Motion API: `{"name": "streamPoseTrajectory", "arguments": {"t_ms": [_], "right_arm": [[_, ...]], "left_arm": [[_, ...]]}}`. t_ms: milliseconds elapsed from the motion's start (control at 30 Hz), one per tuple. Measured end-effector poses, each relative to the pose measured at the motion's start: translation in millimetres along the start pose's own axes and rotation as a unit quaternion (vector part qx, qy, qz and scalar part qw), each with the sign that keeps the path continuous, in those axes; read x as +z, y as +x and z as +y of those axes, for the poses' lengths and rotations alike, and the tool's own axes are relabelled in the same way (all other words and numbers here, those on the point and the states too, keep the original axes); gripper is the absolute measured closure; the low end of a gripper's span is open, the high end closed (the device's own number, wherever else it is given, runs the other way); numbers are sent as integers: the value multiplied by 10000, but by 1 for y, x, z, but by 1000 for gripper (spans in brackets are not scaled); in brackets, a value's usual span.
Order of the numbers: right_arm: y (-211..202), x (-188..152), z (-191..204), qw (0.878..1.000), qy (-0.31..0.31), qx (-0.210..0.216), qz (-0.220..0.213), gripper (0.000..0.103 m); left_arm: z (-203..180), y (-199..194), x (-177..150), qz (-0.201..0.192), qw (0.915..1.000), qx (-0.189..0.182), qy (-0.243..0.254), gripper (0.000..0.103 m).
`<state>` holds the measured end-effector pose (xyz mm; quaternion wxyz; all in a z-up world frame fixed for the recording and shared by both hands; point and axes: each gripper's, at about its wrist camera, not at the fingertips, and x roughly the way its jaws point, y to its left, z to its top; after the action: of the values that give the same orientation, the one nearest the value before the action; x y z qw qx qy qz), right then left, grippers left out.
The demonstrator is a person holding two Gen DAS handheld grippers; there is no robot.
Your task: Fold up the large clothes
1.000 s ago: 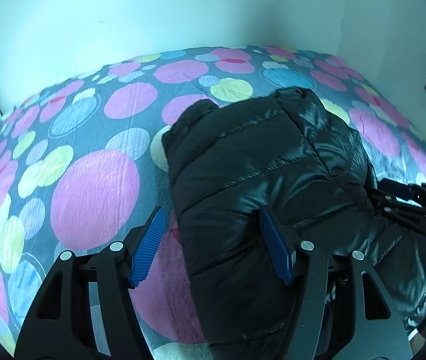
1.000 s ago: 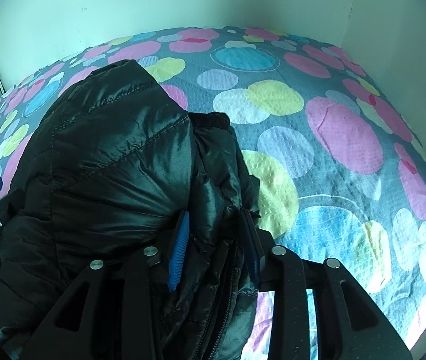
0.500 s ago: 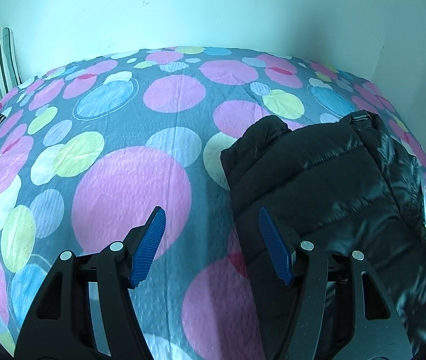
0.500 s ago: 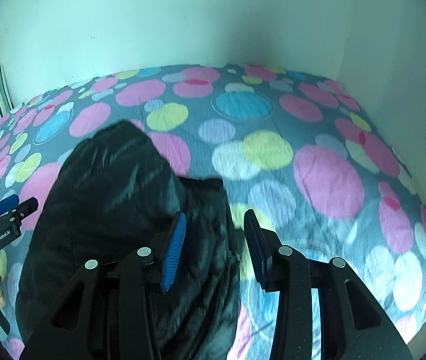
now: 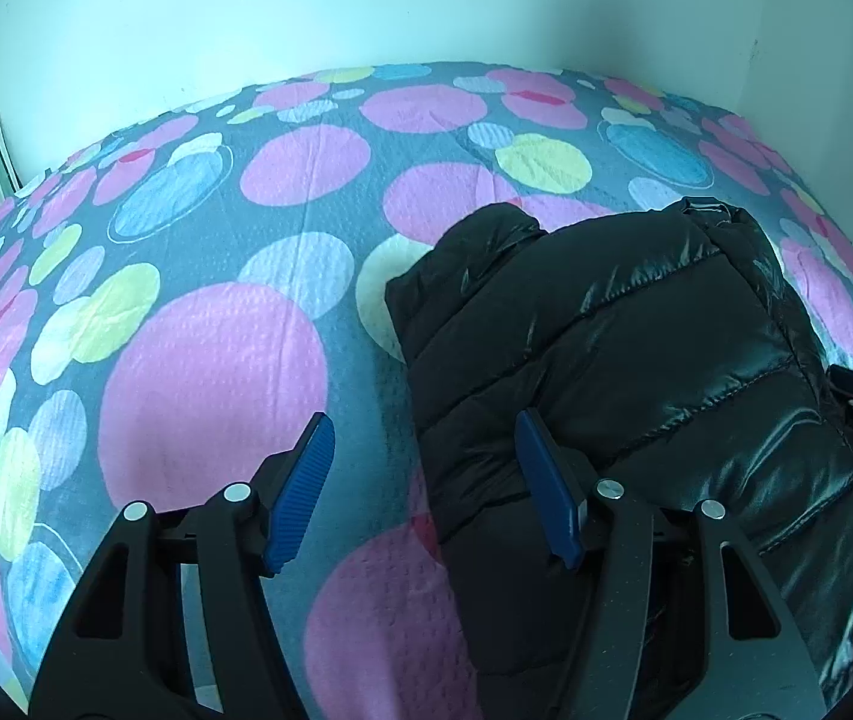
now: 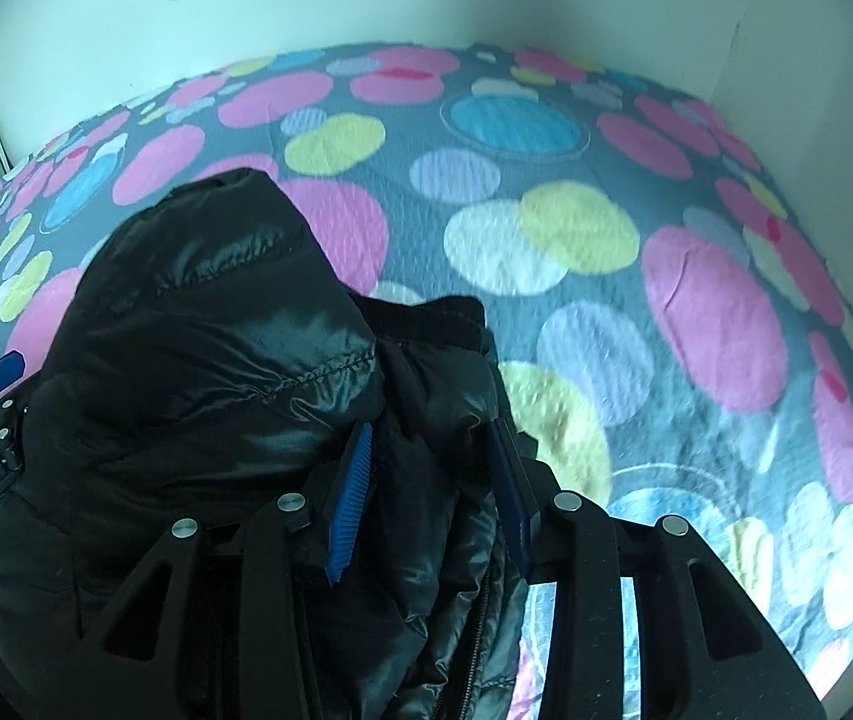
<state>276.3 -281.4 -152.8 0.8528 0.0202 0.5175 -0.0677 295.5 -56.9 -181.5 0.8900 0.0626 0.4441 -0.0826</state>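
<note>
The black puffer jacket (image 5: pixel 636 360) lay at 3 o'clock on the spotted bedspread (image 5: pixel 210 360); the left gripper (image 5: pixel 420 480), jaws just narrowing, straddled its edge ungripped, while the right gripper (image 6: pixel 432 492) pinched a fold.

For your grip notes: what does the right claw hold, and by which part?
The black puffer jacket, pinched by the right claw at its bunched zipper-side edge.
</note>
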Motion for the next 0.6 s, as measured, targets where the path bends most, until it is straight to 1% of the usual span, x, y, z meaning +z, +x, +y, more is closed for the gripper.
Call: {"name": "streamPoseTrajectory", "arguments": {"t_ms": [33,67,167,300,400,433,467,533,600], "right_arm": [[5,-1,0,10000,10,15,40,64],[9,-3,0,10000,28,26,58,64],[15,-8,1,10000,56,6,56,63],[16,-9,0,10000,90,-14,23,63],[7,-7,1,9999,94,-27,-98,63],[1,-7,1,9998,88,-64,-166,63],[-6,-7,1,9996,99,-107,-228,63],[-29,-9,1,9988,186,-173,-414,63],[-54,-12,3,9978,220,-159,-601,63]], "left_arm": [[-3,2,-1,13,10000,-14,15,50],[-6,4,-2,21,10000,10,45,51],[-18,4,-4,-50,9994,245,237,57],[-16,-2,-2,-110,9992,266,279,57],[-9,-16,-3,-142,9990,314,273,54],[-6,-20,-5,-146,9991,303,240,50],[0,-29,-8,-157,9994,269,149,48],[11,-44,-16,-167,9997,144,-50,42],[18,-60,-29,-180,9996,59,-190,40]]}}
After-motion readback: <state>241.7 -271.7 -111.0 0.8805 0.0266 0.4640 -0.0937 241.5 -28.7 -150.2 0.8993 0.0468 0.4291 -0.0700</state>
